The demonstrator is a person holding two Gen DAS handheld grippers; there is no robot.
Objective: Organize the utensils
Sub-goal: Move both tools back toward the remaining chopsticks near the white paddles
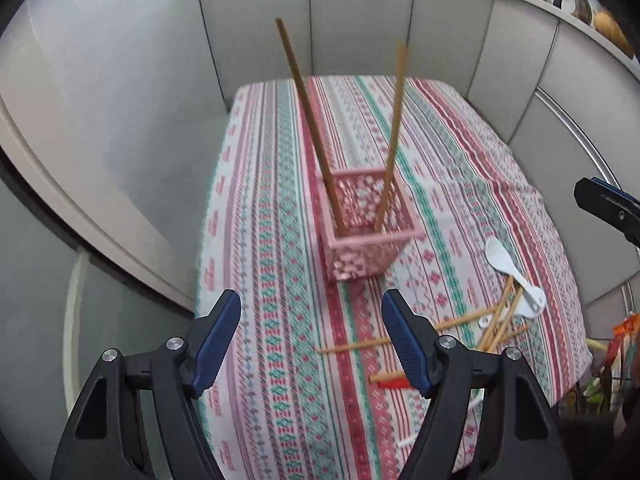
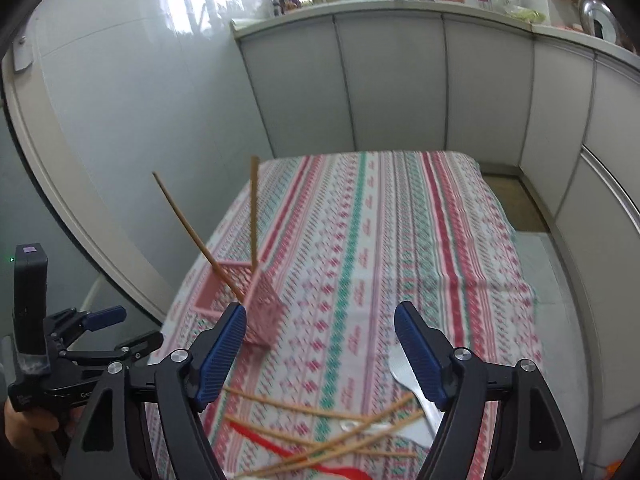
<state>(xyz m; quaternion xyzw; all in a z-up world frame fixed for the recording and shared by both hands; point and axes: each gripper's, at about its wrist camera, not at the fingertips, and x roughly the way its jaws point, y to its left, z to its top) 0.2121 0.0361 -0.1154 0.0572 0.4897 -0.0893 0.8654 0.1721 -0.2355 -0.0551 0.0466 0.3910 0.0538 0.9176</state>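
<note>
Two chopsticks [image 1: 308, 120] are stood splayed in the pink basket [image 1: 360, 232] at mid tabletop [image 1: 272, 280], well inside its left edge. Left tongs [image 1: 312, 344] and right tongs [image 2: 320, 356] are held open, empty. Loose chopsticks [image 2: 320, 432] and a white spoon [image 1: 516, 276] are scattered near the right edge.

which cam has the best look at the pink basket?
Left wrist. The pink basket sits mid-frame, open top and all four walls visible, with two chopsticks leaning inside. In the right wrist view, the right gripper finger partly hides the basket, which is blurred.
</note>
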